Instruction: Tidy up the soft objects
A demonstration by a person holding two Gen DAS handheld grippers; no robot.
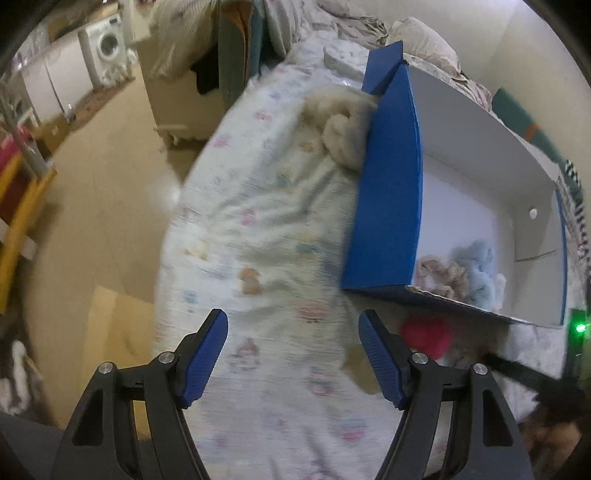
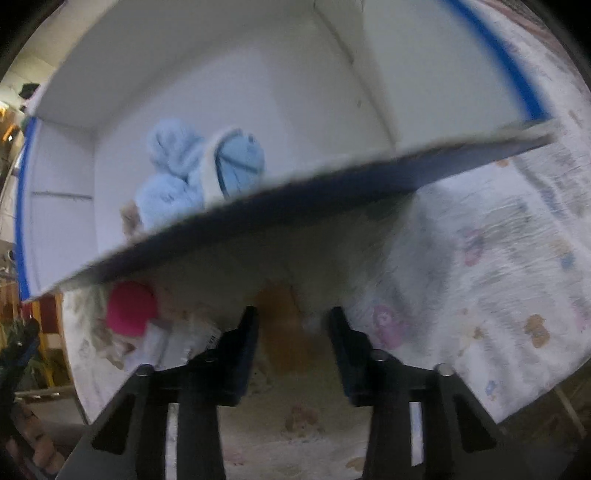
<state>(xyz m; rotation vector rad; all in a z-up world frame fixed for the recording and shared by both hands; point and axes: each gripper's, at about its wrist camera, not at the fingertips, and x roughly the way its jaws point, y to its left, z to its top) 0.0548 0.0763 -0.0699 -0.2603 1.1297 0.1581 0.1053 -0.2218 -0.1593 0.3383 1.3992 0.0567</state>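
Note:
A blue cardboard box [image 1: 388, 192] with a white inside lies on the bed; its rim also crosses the right wrist view [image 2: 332, 188]. Inside it sit a light blue plush [image 1: 476, 266] [image 2: 173, 177] and a beige plush [image 1: 439, 275]. A cream soft toy [image 1: 341, 125] lies outside against the box's far blue wall. A pink soft object [image 1: 426, 336] [image 2: 131, 308] lies on the bed in front of the box. My left gripper [image 1: 293, 354] is open and empty over the sheet. My right gripper [image 2: 293, 332] is open just in front of the box, over an orange-brown patch [image 2: 284, 332].
The bed has a white sheet [image 1: 258, 229] with small cartoon prints; its edge drops to the floor [image 1: 122, 166] on the left. Rumpled bedding [image 1: 332, 22] lies at the far end. A washing machine [image 1: 105, 46] stands far off.

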